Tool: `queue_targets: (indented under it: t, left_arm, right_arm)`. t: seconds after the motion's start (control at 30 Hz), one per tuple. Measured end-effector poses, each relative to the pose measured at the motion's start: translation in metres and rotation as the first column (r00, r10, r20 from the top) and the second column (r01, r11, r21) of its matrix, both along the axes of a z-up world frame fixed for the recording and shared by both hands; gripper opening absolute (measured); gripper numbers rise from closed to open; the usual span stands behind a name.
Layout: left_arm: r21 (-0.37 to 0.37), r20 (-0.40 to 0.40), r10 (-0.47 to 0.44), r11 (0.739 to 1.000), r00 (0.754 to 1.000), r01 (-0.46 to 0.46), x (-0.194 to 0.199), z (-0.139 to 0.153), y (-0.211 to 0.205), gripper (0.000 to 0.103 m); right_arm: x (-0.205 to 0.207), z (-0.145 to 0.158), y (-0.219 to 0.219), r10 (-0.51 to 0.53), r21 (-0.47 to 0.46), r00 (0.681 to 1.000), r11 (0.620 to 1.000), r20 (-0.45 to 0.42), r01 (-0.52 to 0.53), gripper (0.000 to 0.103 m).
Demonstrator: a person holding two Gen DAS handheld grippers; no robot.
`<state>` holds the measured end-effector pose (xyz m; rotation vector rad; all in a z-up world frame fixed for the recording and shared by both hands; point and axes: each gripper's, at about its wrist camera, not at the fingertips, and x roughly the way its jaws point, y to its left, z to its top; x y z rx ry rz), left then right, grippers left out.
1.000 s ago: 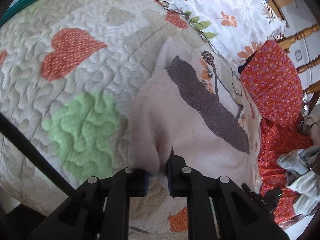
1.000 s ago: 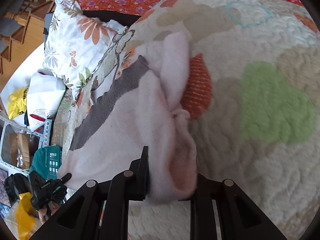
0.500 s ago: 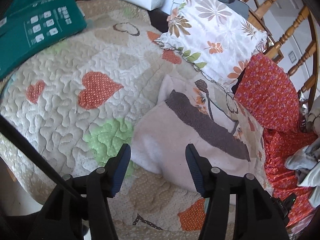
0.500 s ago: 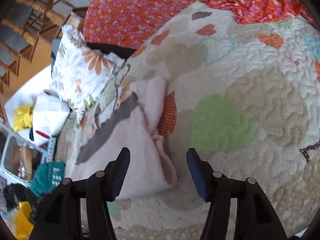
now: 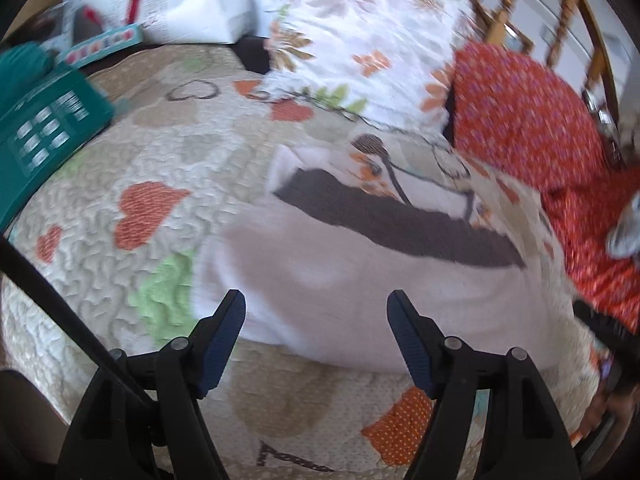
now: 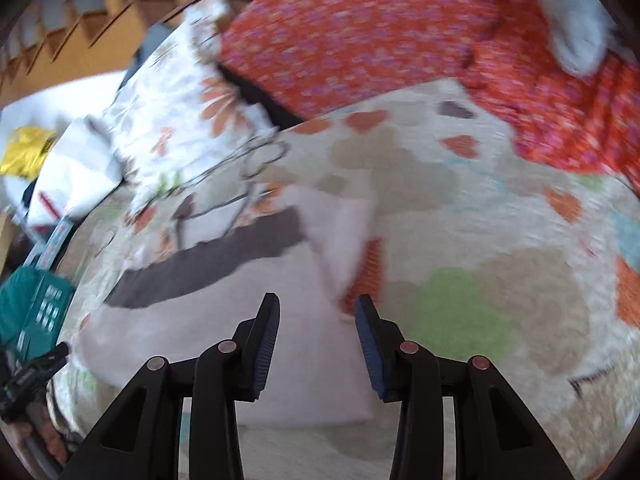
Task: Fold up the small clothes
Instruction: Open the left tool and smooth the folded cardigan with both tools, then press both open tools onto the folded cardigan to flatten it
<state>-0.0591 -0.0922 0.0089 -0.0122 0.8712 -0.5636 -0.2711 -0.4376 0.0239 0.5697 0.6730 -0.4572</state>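
Both grippers had let go of the pale pink fleece garment with a grey band (image 5: 360,264), leaving it folded on the heart-patterned quilt (image 5: 168,152). The left gripper (image 5: 316,316) was spreading; the right gripper (image 6: 318,320) was narrowing, empty.

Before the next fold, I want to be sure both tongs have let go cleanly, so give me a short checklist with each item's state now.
1. Left tongs free of cloth: ok, jaws apart and opening, nothing between them.
2. Right tongs free of cloth: ok, nothing pinched, though the jaws are closing.
3. Pink garment lying on the quilt: ok, it rests there, unheld.
4. Fold edges lined up: cannot tell, both views are blurred.
5. Garment apart from the pillow: cannot tell, its far edge is close to it.
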Motion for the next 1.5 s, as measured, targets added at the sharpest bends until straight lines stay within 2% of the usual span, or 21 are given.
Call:
queue_targets:
  t: [0.1, 0.17, 0.3, 0.37, 0.53, 0.67, 0.8, 1.13, 1.23, 1.4, 1.5]
  left_arm:
    - [0.045, 0.014, -0.048, 0.998, 0.999, 0.047, -0.008, -0.007, -0.021, 0.072]
    - [0.066, 0.002, -0.064, 0.996, 0.998, 0.064, -0.008, -0.017, -0.033, 0.072]
    - [0.082, -0.042, -0.063, 0.994, 0.997, 0.067, -0.003, -0.031, -0.043, 0.072]
    - [0.096, -0.059, -0.063, 0.993, 0.996, 0.068, -0.001, -0.038, -0.045, 0.072]
    - [0.124, -0.085, -0.063, 0.99, 0.994, 0.073, 0.002, -0.049, -0.05, 0.073]
    - [0.134, -0.076, -0.071, 0.988, 0.995, 0.08, -0.001, -0.052, -0.053, 0.08]
    - [0.173, -0.05, -0.083, 0.981, 0.995, 0.09, -0.005, -0.056, -0.061, 0.084]
    - [0.254, 0.045, -0.111, 0.963, 0.993, 0.096, -0.017, -0.065, -0.071, 0.094]
    - [0.268, 0.066, -0.099, 0.96, 0.993, 0.078, -0.019, -0.067, -0.073, 0.098]
    - [0.283, 0.058, -0.047, 0.959, 0.997, 0.029, -0.017, -0.068, -0.074, 0.101]
    - [0.295, 0.048, -0.01, 0.955, 0.999, -0.005, -0.018, -0.067, -0.076, 0.103]
  right_arm:
    - [0.029, -0.01, 0.005, 0.099, 0.047, 0.995, 0.994, -0.023, -0.097, 0.043]
    - [0.043, -0.023, 0.009, 0.13, 0.07, 0.99, 0.99, -0.062, -0.126, 0.043]
    - [0.052, -0.05, 0.001, 0.083, 0.121, 0.987, 0.99, -0.139, -0.066, 0.043]
    - [0.049, -0.049, -0.002, 0.067, 0.128, 0.99, 0.99, -0.127, -0.05, 0.043]
    - [0.042, -0.046, -0.001, 0.038, 0.06, 0.987, 0.998, -0.157, -0.028, 0.043]
    - [0.042, -0.044, 0.001, 0.031, 0.057, 0.986, 0.998, -0.161, -0.022, 0.043]
    - [0.043, -0.043, 0.008, 0.03, 0.045, 0.985, 0.999, -0.17, -0.022, 0.051]
    - [0.036, -0.034, 0.009, 0.021, 0.024, 0.984, 1.0, -0.177, -0.017, 0.054]
    - [0.034, -0.037, 0.006, 0.026, 0.048, 0.982, 0.999, -0.186, -0.018, 0.054]
    - [0.038, -0.047, 0.005, 0.047, 0.085, 0.971, 0.996, -0.236, -0.028, 0.057]
    - [0.044, -0.049, 0.011, 0.058, 0.058, 0.965, 0.997, -0.257, -0.045, 0.066]
